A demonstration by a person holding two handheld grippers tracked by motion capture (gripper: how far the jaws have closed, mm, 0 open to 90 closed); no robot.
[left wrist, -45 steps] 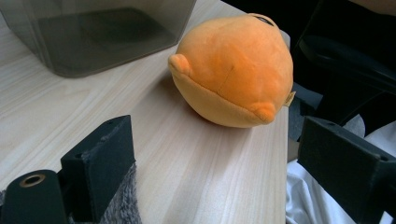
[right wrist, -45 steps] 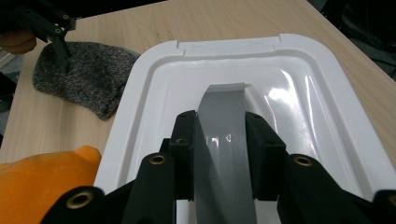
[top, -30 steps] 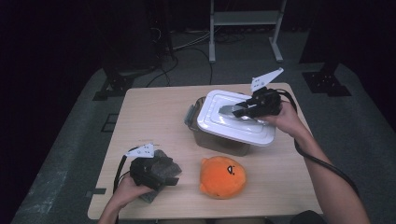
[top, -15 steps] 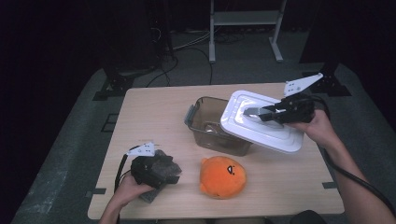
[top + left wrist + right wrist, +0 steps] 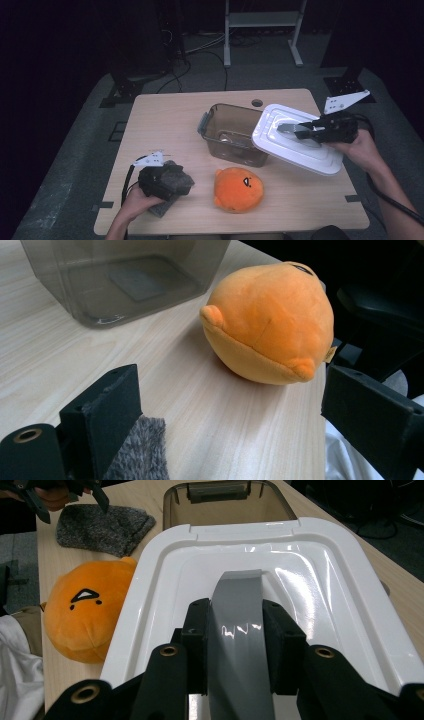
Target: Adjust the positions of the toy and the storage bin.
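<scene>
So the right gripper (image 5: 300, 131) has its 2 jaws pinched onto the grey handle (image 5: 239, 625) of the white lid (image 5: 295, 142). The lid is off the box, tilted, held up over the table's right edge, with its left rim overlapping the box's right end in the high view. The clear box (image 5: 231, 134) sits open around the middle of the table (image 5: 165, 120), a bit toward the far edge, with a grey latch on its left end.

Left gripper (image 5: 225, 440) is parked near the front left corner, jaws spread wide with nothing between them. It's resting on a fuzzy grey cloth (image 5: 172, 192), and you can see a bit of that fuzz by its left jaw in the left gripper view.

The orange plush (image 5: 238, 189) sits near the front edge, between the cloth and the lid, just in front of the box and not touching it.
</scene>
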